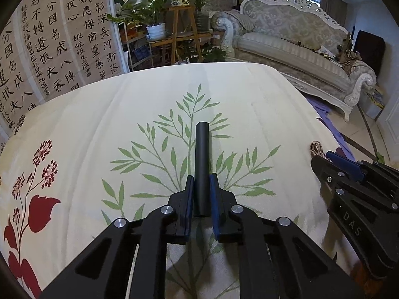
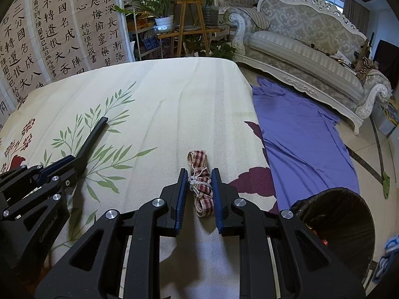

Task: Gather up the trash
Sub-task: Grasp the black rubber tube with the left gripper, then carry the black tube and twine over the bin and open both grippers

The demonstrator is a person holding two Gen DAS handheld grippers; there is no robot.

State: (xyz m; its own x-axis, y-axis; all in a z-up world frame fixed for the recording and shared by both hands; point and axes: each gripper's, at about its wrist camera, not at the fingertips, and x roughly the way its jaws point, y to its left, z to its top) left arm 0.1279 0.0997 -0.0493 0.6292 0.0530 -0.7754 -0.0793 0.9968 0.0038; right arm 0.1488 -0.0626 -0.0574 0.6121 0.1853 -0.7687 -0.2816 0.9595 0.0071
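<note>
The left gripper (image 1: pixel 202 194) is clamped on a black tube (image 1: pixel 201 154), which points forward above the leaf-patterned cloth (image 1: pixel 249 104) that covers the table. The right gripper (image 2: pixel 199 186) has its blue pads pressed against a bundle of red-and-white checked ribbon (image 2: pixel 202 189) tied with white string, just above the same cloth near its right edge. A bin lined with a black bag (image 2: pixel 349 214) stands on the floor to the right, beside a purple sheet (image 2: pixel 299 134) spread before a sofa (image 2: pixel 311 47).
</note>
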